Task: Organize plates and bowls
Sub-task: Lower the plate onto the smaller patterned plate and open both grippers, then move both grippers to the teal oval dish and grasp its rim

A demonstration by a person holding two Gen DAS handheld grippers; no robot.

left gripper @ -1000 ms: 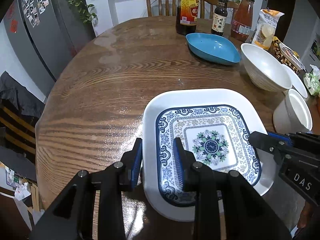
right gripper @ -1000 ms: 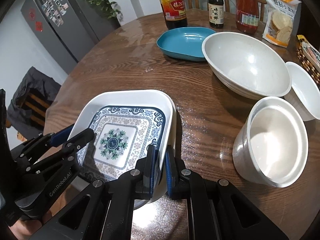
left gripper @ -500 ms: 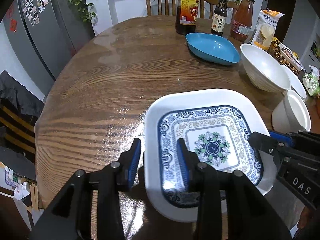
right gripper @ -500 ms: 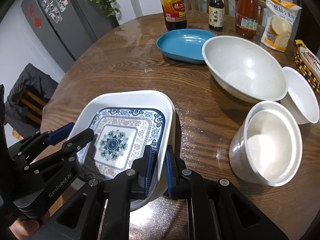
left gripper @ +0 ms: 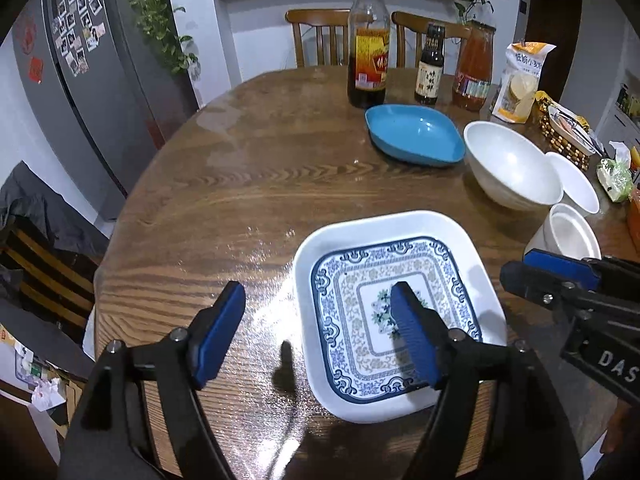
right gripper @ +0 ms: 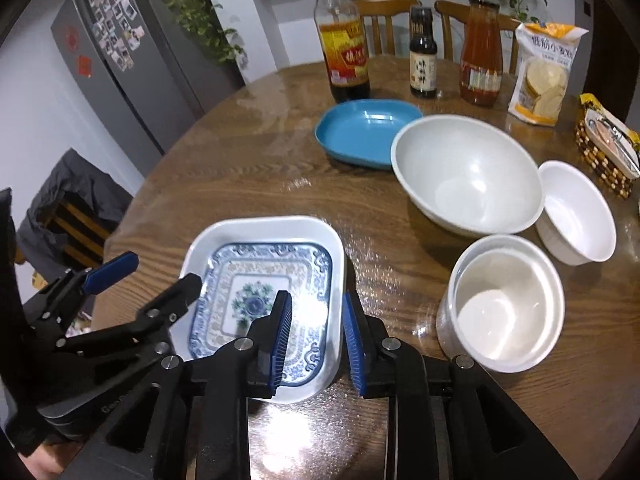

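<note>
1. The patterned plate (left gripper: 400, 312) lies flat on the table (left gripper: 248, 184) near its front edge.
2. The left gripper (left gripper: 318, 326) hangs released, straddling the plate's left rim.
3. The right gripper (right gripper: 314, 330), also released, brackets its right rim; both look equally near.

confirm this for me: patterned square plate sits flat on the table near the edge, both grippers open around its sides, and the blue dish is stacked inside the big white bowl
Wrong on one point: the blue dish isn't in the big white bowl; it lies beside it on the table, as the right wrist view shows. The rest holds.
</note>
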